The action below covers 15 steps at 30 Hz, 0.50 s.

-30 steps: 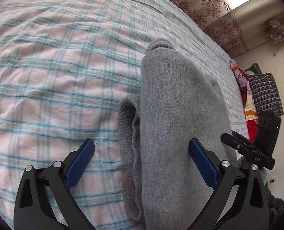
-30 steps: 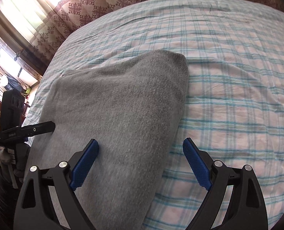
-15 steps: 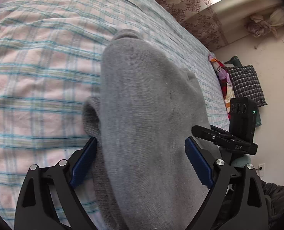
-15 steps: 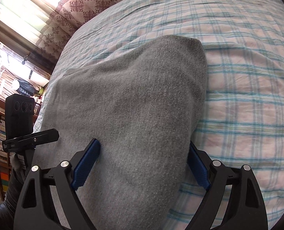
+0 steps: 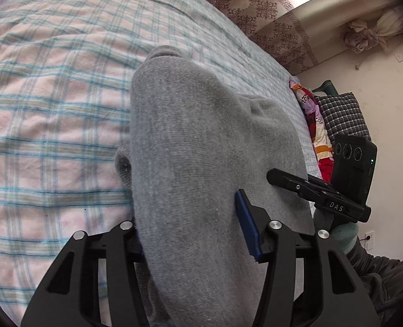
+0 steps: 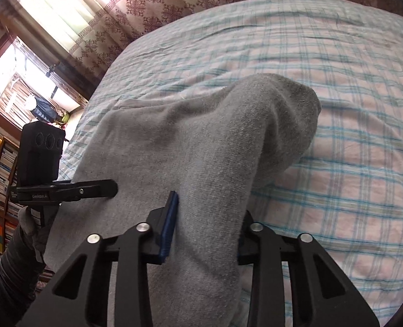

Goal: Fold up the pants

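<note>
Left tool (image 5: 192,231) pinching gray pants (image 5: 201,150): right blue pad (image 5: 246,226) pressed into the knit, left pad hidden under the fabric, cloth bunched up between the black finger arms. Pants rise from the tool in a raised fold, running forward toward a rounded end that drops to the bedsheet (image 5: 51,109). A lower layer of the same gray fabric peeks out at the fold's left side, lying on the sheet.

Right tool (image 6: 204,229) also clamped on the gray pants (image 6: 201,141): left blue pad (image 6: 170,226) flat against the cloth, right pad mostly hidden behind the fabric. Fold stands up between the fingers and slopes forward to a rounded hump resting on the plaid bedsheet (image 6: 337,136). Rest of the pants spread flat to the left of the tool, toward the bed's left edge.

Each view catches the other tool at that side: right tool (image 5: 318,190) at the right of the left view, its black tip over the gray fabric; left tool (image 6: 65,188) at the left of the right view, tip touching or just above the pants, cannot tell which.

Bed carries everything; pants lie near its near edge, sheet bare beyond. Patterned curtain (image 6: 174,8) behind the far edge. Checked pillow (image 5: 343,114) and colorful bedding (image 5: 314,125) past the bed's right edge. Bookshelf (image 6: 0,185) at far left in the right view.
</note>
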Motion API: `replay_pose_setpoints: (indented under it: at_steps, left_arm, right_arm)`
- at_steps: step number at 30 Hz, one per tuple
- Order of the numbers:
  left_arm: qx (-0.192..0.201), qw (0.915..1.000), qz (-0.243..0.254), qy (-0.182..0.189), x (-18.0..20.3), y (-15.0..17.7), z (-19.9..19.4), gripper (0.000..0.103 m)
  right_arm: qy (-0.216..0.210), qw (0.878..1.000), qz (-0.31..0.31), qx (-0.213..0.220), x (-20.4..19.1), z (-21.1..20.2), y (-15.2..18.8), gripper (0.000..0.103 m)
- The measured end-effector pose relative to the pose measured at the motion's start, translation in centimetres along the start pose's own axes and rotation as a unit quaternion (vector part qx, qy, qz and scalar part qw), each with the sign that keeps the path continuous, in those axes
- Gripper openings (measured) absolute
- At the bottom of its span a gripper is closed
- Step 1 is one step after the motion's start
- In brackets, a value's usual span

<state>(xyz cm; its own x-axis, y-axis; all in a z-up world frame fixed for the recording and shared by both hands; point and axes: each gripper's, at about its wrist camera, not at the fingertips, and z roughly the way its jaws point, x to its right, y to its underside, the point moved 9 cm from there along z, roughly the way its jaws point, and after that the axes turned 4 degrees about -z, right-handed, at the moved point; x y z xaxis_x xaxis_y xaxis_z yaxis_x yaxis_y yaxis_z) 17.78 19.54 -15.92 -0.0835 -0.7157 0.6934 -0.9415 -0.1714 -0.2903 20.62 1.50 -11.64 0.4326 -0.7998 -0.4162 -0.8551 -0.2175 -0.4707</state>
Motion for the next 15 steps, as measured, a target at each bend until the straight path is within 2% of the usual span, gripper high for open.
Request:
replay_pose_setpoints:
  at_steps: [8, 15]
  left_arm:
    - [0.026, 0.9993, 0.025, 0.011, 3.5, -1.0, -1.4, 0.045]
    - [0.034, 0.9976, 0.055, 0.023, 7.9, -3.1, -0.9, 0.045]
  right_arm:
    - [-0.018, 0.999, -0.006, 0.035, -0.3, -3.8, -1.3, 0.025]
    - [-0.009, 0.996, 0.004, 0.087, 2.3, -8.6, -3.7, 0.025]
